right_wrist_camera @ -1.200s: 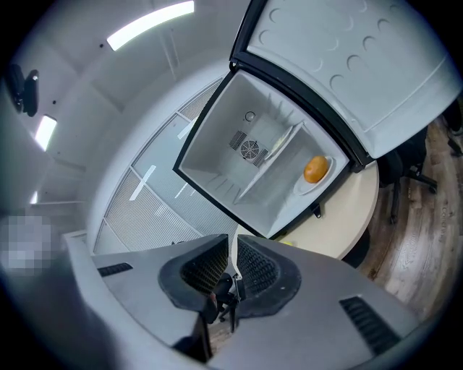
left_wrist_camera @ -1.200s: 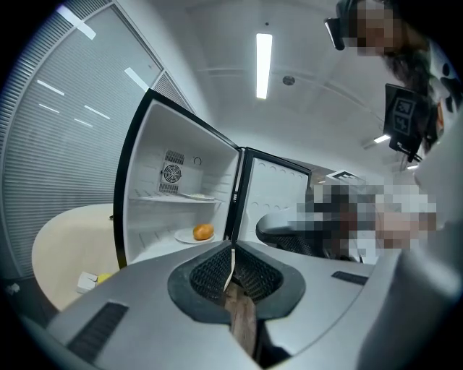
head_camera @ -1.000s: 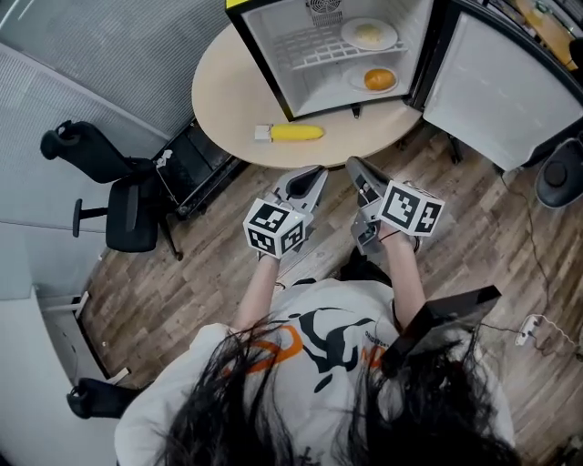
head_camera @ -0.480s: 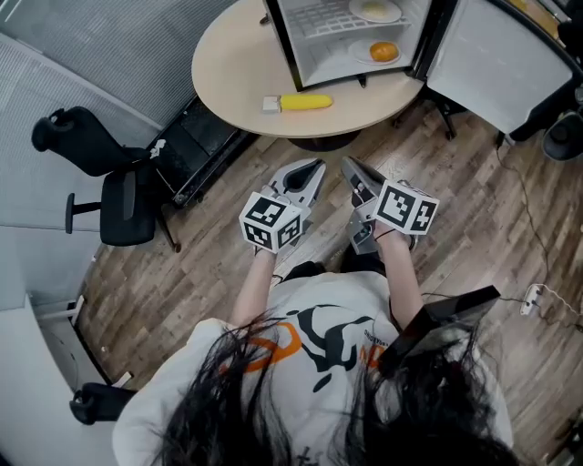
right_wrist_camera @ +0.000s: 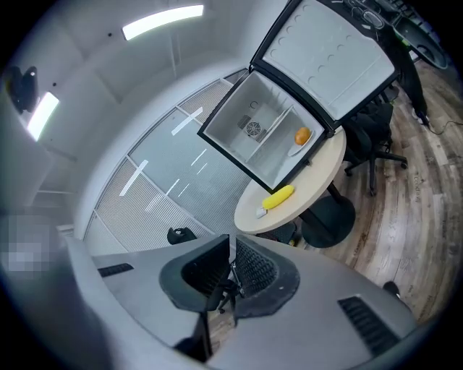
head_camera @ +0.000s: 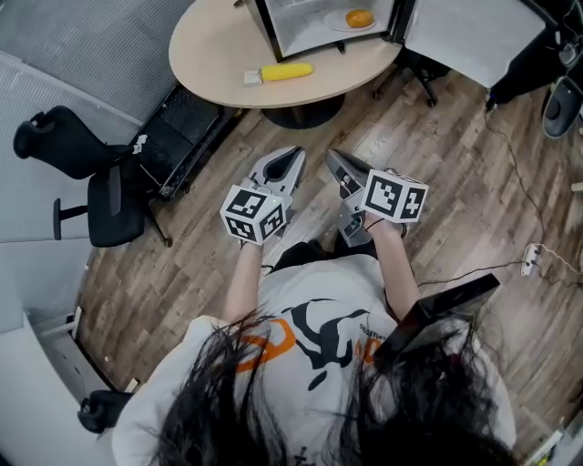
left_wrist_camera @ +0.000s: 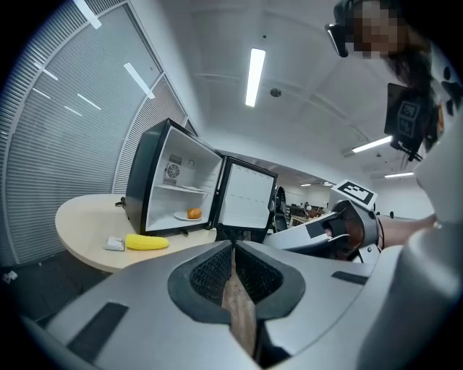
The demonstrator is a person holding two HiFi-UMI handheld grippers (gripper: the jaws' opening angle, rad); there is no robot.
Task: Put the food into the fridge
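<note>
Round beige table (head_camera: pixel 205 50) noted well ahead of both sets of jaws, open mini fridge (head_camera: pixel 293 25) stood on its far side, yellow food item (head_camera: pixel 286 71) laid nearer the jaws, small white piece (head_camera: pixel 251 79) at its left end.
</note>
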